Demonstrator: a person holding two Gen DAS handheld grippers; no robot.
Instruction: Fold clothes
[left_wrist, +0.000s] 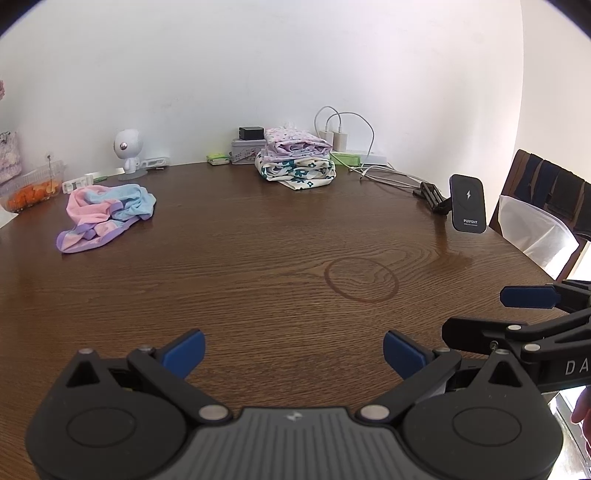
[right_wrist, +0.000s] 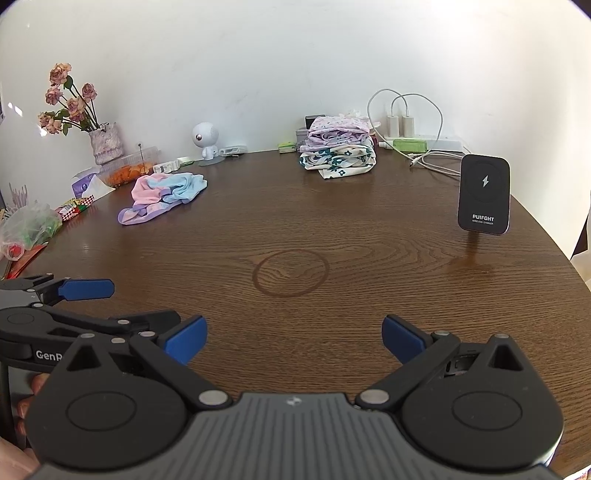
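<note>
The wooden table (right_wrist: 332, 229) is largely bare in front. A folded stack (right_wrist: 338, 149) is set at the far edge. The crumpled pastel garment (right_wrist: 162, 197) lies far left, well apart from both grippers. Left gripper (left_wrist: 293, 352) and right gripper (right_wrist: 293, 338) are spread wide, holding nothing. A single-layer pinch is judged unlikely on bunched cloth; the snack tray (right_wrist: 127, 170) could be snagged.

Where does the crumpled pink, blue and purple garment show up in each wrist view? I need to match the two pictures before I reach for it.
Left wrist view: the crumpled garment lies at mid-left on the table, far ahead of the open left gripper.
Right wrist view: the same garment lies at upper left, smaller, far ahead of the open right gripper.
Shared landmark: the round ring mark in the wood.
</note>
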